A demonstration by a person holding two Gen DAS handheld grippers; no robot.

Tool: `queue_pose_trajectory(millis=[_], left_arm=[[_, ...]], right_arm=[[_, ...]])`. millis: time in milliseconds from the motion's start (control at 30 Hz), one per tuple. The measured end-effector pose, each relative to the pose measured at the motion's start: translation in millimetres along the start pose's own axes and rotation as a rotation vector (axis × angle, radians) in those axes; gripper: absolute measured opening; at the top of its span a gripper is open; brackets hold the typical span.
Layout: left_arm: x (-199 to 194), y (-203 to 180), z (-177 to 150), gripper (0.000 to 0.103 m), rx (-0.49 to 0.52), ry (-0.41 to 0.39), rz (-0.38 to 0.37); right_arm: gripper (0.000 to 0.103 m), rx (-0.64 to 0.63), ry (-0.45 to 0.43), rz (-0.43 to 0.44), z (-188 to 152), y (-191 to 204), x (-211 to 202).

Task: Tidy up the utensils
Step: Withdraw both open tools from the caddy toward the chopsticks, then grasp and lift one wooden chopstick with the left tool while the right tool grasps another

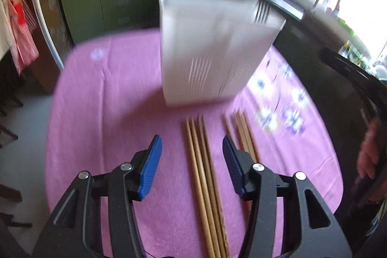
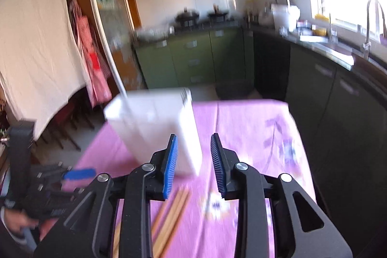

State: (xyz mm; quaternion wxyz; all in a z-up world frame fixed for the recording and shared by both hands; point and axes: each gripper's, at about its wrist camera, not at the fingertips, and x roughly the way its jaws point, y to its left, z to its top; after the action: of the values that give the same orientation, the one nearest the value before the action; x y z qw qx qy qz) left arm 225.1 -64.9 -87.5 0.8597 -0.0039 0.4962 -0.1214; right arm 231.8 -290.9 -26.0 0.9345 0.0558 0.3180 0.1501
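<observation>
- left gripper hangs over the pink tablecloth, jaws apart and holding nothing; a bundle of wooden chopsticks lies on the cloth in the gap between its blue pads, running from 6 o'clock toward 12.
- a second set of chopsticks lies just beside the first at about 1 o'clock, partly hidden behind the right-hand finger.
- right gripper is also parted and empty, with bare cloth between its fingers; chopsticks show below its left finger at 7 o'clock.
- in the right wrist view, the left gripper appears at 9 o'clock, carried by a person's hand.
- white plastic utensil holder stands on the cloth beyond the chopsticks at 12 o'clock, blurred; fork tines show above its rim at the far right corner.
- purple flower prints mark the cloth at 2 o'clock.
- beyond the table, green cabinets carry a stove with pots; a faucet stands at the window at 2 o'clock.
</observation>
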Motion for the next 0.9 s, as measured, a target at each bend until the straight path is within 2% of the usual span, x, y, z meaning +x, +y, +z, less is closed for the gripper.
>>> queue_pose_trajectory(millis=[67, 100, 133, 233, 300, 433, 533, 600, 900], left_arm=[[19.7, 4.0, -1.1, 0.047, -0.018, 0.073, 0.005], [27.4, 4.9, -4.8, 0.039, -0.024, 0.099, 0.007], [35.7, 5.7, -6.0, 0.034, -0.025, 0.132, 0.008], [48.6, 6.8, -6.9, 0.03, -0.027, 0.183, 0.021], [52.7, 9.7, -8.1, 0.022, -0.037, 0.202, 0.031], [57.3, 9.9, -5.8, 0.022, -0.038, 0.221, 0.029], [58.7, 8.7, -4.9, 0.018, -0.036, 0.234, 0.024], [60.6, 4.6, -4.2, 0.018, -0.028, 0.236, 0.027], [73.5, -17.6, -4.8, 0.016, 0.005, 0.268, 0.052]], right_arm=[[0.029, -0.003, 0.06, -0.011, -19.9, -5.7, 4.0], [0.029, 0.0, 0.078, -0.014, -28.2, -7.2, 6.9], [0.029, 0.002, 0.095, -0.017, -35.8, -8.1, 10.2], [0.029, 0.026, 0.153, -0.008, -57.2, -14.7, 22.4], [0.029, 0.047, 0.187, 0.002, -66.1, -19.5, 30.8], [0.029, 0.066, 0.212, 0.019, -71.6, -24.9, 39.2], [0.029, 0.07, 0.218, 0.024, -70.5, -23.2, 42.2], [0.032, 0.071, 0.221, 0.026, -68.4, -22.8, 44.3], [0.032, 0.081, 0.24, 0.031, -73.3, -25.1, 48.0]])
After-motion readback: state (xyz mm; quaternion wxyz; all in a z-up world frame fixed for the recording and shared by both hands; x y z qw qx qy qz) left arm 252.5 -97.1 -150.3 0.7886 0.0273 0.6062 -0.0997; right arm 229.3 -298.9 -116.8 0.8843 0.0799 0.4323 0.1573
